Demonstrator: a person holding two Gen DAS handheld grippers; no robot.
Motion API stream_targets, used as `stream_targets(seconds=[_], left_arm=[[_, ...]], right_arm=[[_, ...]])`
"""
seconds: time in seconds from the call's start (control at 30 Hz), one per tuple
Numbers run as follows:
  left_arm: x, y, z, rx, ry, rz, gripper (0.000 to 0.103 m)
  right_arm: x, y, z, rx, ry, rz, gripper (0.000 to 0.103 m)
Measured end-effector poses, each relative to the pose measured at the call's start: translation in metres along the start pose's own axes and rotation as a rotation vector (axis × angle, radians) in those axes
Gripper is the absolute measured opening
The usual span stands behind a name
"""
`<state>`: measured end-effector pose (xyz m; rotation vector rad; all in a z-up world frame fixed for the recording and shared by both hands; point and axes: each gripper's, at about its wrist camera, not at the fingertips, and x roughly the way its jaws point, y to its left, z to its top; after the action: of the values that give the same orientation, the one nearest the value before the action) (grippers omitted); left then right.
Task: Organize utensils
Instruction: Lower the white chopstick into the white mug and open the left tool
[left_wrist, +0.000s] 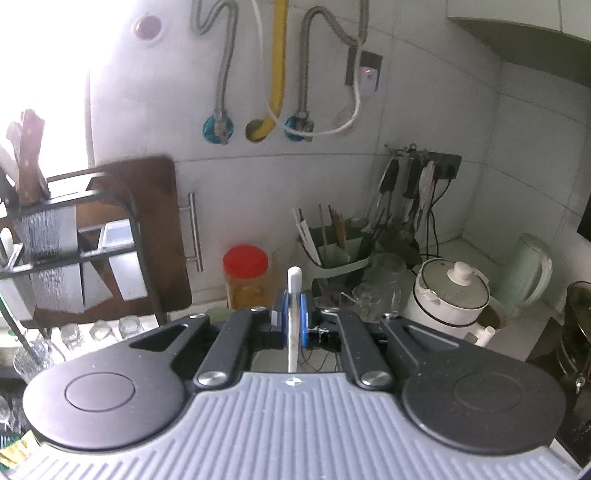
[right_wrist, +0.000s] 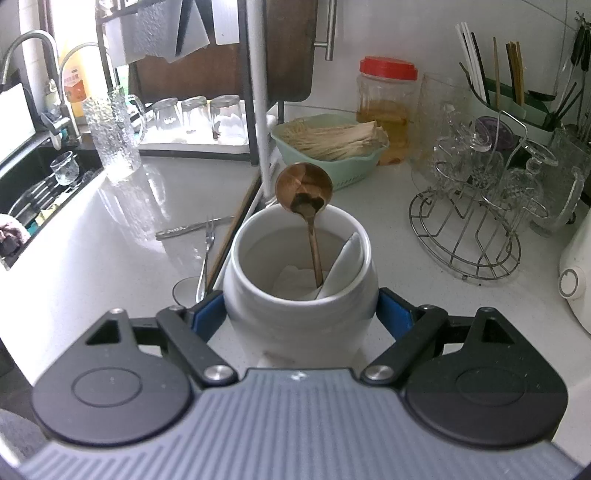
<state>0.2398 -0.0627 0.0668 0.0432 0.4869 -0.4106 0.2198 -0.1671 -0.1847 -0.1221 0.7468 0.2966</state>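
Observation:
My left gripper (left_wrist: 292, 304) is shut on a thin white utensil handle (left_wrist: 294, 280) that stands upright between the blue pads, its rounded tip poking above them. My right gripper (right_wrist: 301, 314) is shut on a white ceramic jar (right_wrist: 295, 325) on the counter, one blue pad against each side. Inside the jar lean a copper spoon (right_wrist: 304, 184) with its bowl upward and a white ceramic spoon (right_wrist: 347, 258). Left of the jar, a fork (right_wrist: 207, 243), a wooden chopstick (right_wrist: 236, 229) and a silver utensil (right_wrist: 192, 227) lie on the white counter (right_wrist: 110, 258). A white rod (right_wrist: 258, 92) rises behind the jar.
A dark dish rack (left_wrist: 74, 240) with knives and a cutting board stands at left, upturned glasses (right_wrist: 199, 118) under it. A red-lidded jar (right_wrist: 386, 107), green basket (right_wrist: 332, 147), wire glass stand (right_wrist: 476, 221) and green chopstick holder (left_wrist: 332, 243) crowd the back. The sink (right_wrist: 33, 192) lies far left.

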Motion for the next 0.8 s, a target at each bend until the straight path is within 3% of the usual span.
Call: stream_targets(seconds=[0.37, 0.8], left_arm=[[0.026, -0.016, -0.028, 0.027, 0.071, -0.004, 0.007], [0.069, -0.016, -0.064, 0.005, 0.285, 0.001, 0.007]], right_arm=[[-0.001, -0.002, -0.002, -0.011, -0.014, 0.016, 0.089], [-0.002, -0.002, -0.003, -0.019, -0.021, 0.026, 0.089]])
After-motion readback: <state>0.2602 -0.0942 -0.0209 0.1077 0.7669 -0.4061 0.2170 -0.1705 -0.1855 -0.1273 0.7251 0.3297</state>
